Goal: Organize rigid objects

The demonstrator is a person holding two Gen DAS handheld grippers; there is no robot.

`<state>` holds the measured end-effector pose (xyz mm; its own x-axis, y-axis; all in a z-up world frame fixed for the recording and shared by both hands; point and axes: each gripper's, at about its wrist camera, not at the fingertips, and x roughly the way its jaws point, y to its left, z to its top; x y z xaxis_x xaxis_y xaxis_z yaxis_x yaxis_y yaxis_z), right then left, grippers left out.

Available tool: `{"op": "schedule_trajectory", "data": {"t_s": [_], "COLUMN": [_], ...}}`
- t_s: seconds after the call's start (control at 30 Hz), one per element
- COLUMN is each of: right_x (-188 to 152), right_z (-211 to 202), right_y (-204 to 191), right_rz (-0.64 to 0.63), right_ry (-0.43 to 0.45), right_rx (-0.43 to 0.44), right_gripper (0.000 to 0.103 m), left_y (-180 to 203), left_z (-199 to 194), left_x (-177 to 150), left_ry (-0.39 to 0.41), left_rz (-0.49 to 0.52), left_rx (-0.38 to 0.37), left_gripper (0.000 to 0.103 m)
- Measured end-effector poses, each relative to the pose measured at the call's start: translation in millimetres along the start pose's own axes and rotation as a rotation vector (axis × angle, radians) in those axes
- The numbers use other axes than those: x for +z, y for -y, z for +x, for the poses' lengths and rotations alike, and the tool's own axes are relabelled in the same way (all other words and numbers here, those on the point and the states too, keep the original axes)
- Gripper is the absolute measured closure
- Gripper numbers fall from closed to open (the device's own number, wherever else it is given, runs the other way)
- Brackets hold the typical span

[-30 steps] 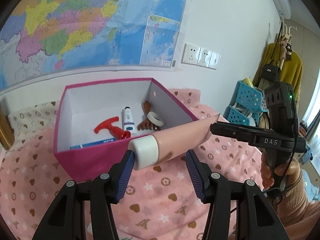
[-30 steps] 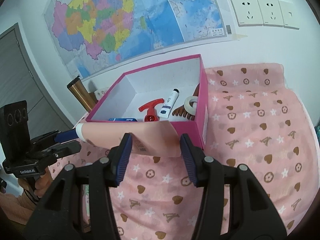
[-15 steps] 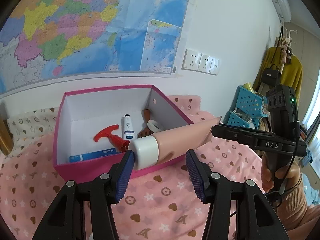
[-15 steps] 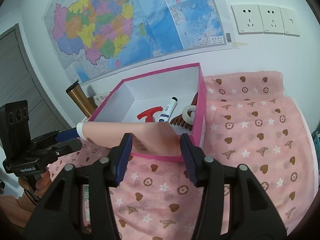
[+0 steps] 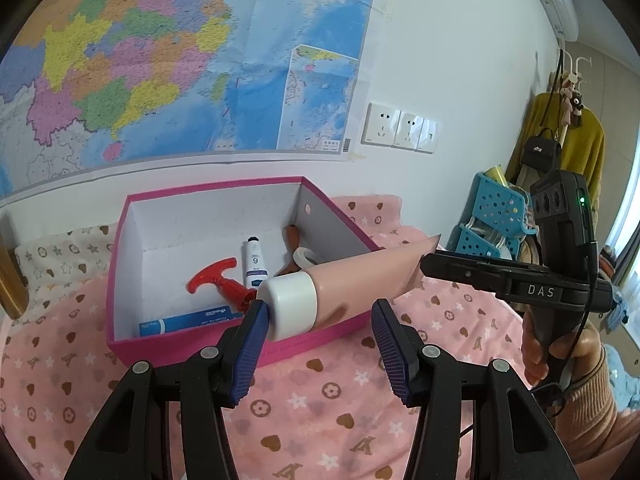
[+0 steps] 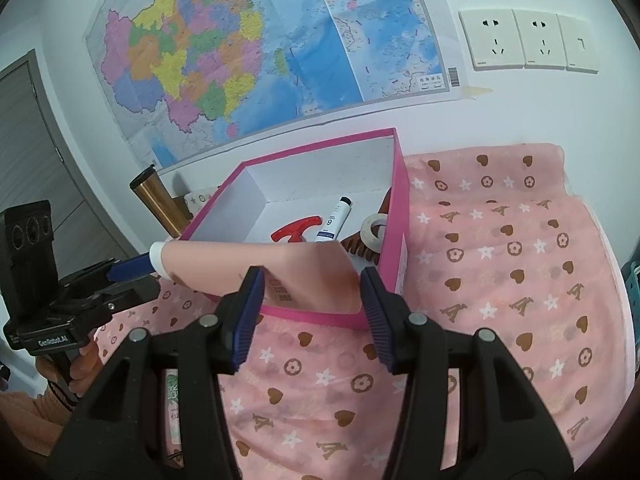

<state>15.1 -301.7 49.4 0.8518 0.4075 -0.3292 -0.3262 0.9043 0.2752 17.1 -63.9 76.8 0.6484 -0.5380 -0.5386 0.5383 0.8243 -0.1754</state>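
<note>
A pink tube with a white cap (image 5: 344,284) hangs level over the front wall of the pink box (image 5: 120,264). My right gripper (image 6: 312,304) is shut on the tube's flat crimped end (image 6: 316,276). My left gripper (image 5: 318,332) is open, its jaws on either side of the white cap; the left fingertip (image 5: 256,320) is at the cap. In the box lie a red T-handled tool (image 5: 218,282), a small white tube (image 5: 254,262), a blue box (image 5: 188,320), a tape roll (image 5: 306,258) and a brown comb (image 6: 362,248).
The box (image 6: 400,216) stands on a pink patterned cloth (image 6: 500,280) against a wall with a map. A copper flask (image 6: 158,200) stands left of the box. Blue baskets (image 5: 492,220) and hanging clothes are at the right. A green-labelled packet (image 6: 174,404) lies on the cloth.
Both grippers have risen and moved the tube toward the box; it now hangs over the box's front wall. The grips have not changed.
</note>
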Motion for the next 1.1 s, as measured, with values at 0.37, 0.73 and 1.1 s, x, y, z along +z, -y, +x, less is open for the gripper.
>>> {"op": "schedule_trajectory", "data": {"t_s": [0.37, 0.73, 1.1], "right_x": [0.8, 11.2, 17.1], "right_z": [1.0, 8.7, 14.0], "right_y": [0.9, 0.9, -0.8], "right_rz": [0.002, -0.009, -0.016], "right_ry": [0.001, 0.006, 0.004], "right_rx": [-0.005, -0.003, -0.005], "right_gripper": [0.050, 0.050, 0.051], "left_y": [-0.7, -8.5, -15.4], "left_z": [2.1, 7.2, 11.9], "left_x": [2.6, 6.7, 11.6], "left_ry": [0.001, 0.000, 0.001], "left_rz": [-0.004, -0.021, -0.034], "left_rx": [0.002, 0.008, 0.016], "left_gripper": [0.049, 0.050, 0.049]}}
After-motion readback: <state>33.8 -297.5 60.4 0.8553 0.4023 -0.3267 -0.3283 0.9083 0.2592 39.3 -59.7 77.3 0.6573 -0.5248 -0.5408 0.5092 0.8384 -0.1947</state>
